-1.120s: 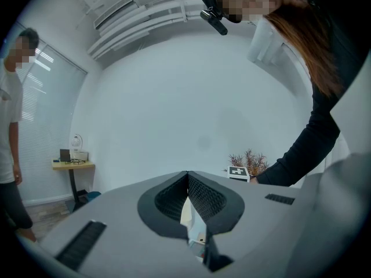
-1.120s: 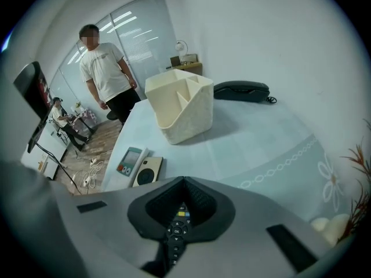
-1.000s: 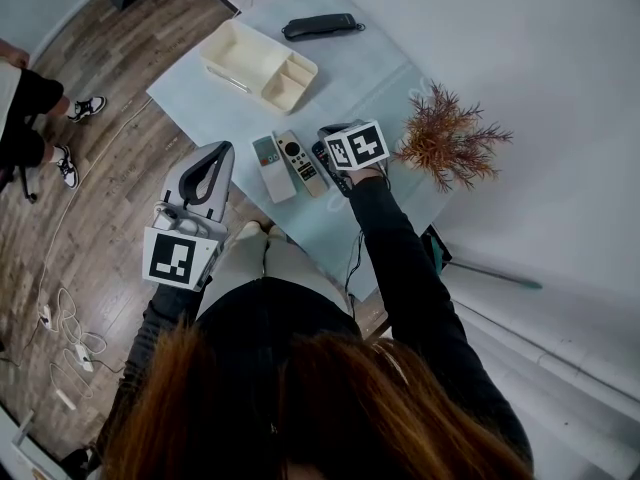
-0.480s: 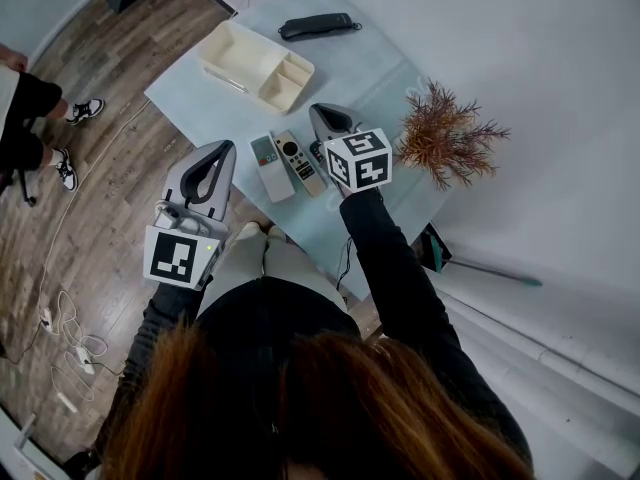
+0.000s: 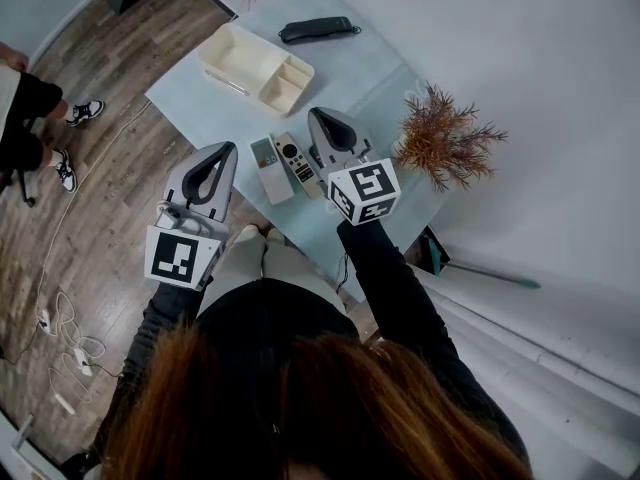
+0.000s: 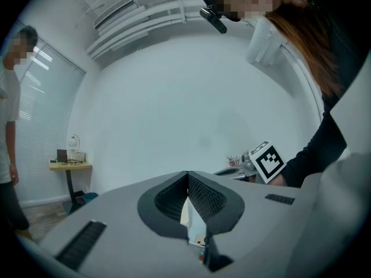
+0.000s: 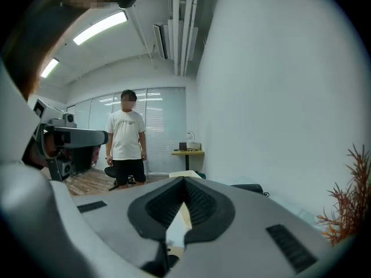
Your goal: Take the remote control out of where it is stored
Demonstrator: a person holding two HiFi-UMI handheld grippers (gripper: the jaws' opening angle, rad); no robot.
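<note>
Just nearside of the cream tray (image 5: 258,63), the remote controls (image 5: 296,163) lie side by side, long axes toward it, beneath the empty, closed-jawed right gripper (image 5: 322,118), nearer than the equally closed left gripper (image 5: 224,150)

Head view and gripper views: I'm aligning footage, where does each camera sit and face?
Head view: on the head, steeply down at the table; hair, sleeve, left gripper, right gripper show.
Left gripper view: on that gripper, along its shut jaws at a white wall; sleeve shows.
Right gripper view: on that gripper, along shut jaws into the room; hair shows.
Shared: plant, head and right gripper views.
</note>
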